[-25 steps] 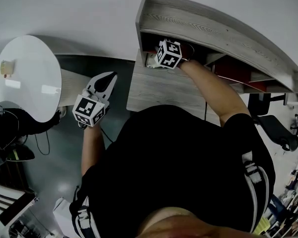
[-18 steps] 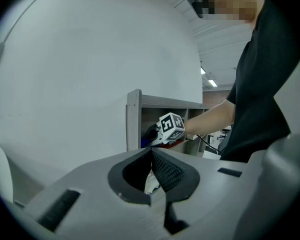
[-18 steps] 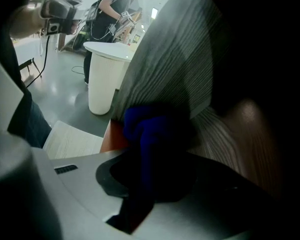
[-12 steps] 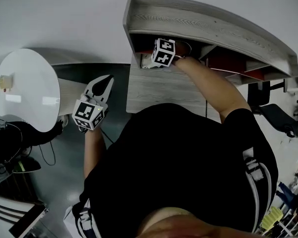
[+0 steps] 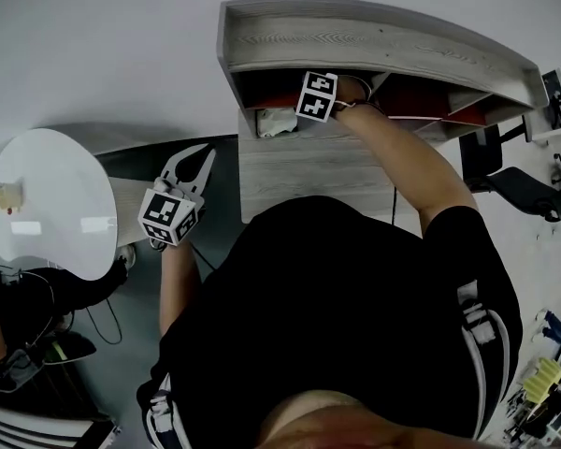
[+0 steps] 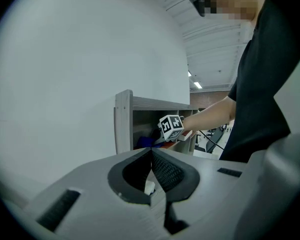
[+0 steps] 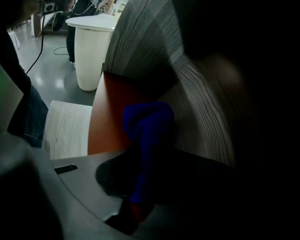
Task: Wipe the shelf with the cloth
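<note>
A grey wooden shelf unit (image 5: 374, 40) stands against the wall, with a red-brown inner board (image 7: 110, 114). My right gripper reaches into its left compartment; only its marker cube (image 5: 316, 96) shows from above. In the right gripper view, the right gripper (image 7: 142, 179) is shut on a bunched blue cloth (image 7: 147, 129) that presses against the red-brown board beside a grey panel (image 7: 140, 39). The left gripper view shows the same cloth (image 6: 146, 143) behind the cube (image 6: 171, 126). My left gripper (image 5: 196, 162) hangs left of the desk, shut and holding nothing.
A grey desk top (image 5: 309, 166) lies below the shelf, with a small pale crumpled thing (image 5: 276, 120) at its back left corner. A round white table (image 5: 47, 204) stands at the left on the grey floor. A black chair (image 5: 519, 195) sits at the right.
My right gripper has slid to the right along the shelf with the cloth. The head camera has shifted. The left gripper has hardly moved.
</note>
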Available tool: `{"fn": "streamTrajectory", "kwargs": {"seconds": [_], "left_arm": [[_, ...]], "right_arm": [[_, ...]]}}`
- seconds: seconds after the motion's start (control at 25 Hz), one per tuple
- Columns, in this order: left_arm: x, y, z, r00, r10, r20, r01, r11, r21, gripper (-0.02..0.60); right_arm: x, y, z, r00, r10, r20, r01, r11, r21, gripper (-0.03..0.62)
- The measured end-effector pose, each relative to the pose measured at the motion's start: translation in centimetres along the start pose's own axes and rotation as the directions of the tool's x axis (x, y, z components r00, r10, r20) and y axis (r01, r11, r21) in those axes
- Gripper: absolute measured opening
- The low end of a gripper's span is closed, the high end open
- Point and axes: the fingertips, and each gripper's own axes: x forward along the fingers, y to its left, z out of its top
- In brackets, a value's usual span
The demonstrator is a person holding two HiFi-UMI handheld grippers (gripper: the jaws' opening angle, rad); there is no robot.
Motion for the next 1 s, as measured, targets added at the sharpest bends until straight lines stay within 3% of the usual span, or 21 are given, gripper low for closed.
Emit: {"fn": "streamTrajectory", "kwargs": {"seconds": [0.28,0.72,1.0], "left_arm": [[1.0,0.0,0.2,0.997,-0.083,-0.003,0.083,0.996,0.022,0.017],[1.0,0.8,-0.3,0.992,-0.128,-0.020,0.128,0.991,0.024,0.017],[1.3,0.7,-0.5,0.989,-0.143,-0.033,0.143,0.989,0.021,0.017]], "right_arm": [[-0.2,-0.4,-2.8,0.992,-0.007,-0.123,0.009,1.000,0.015,0.055],[-0.3,-0.9,-5.1,0.957,-0.060,-0.285,0.049,0.998,-0.046,0.055],[-0.3,-0.9,-5.4,0.948,-0.064,-0.312,0.050,0.997,-0.055,0.055]]}}
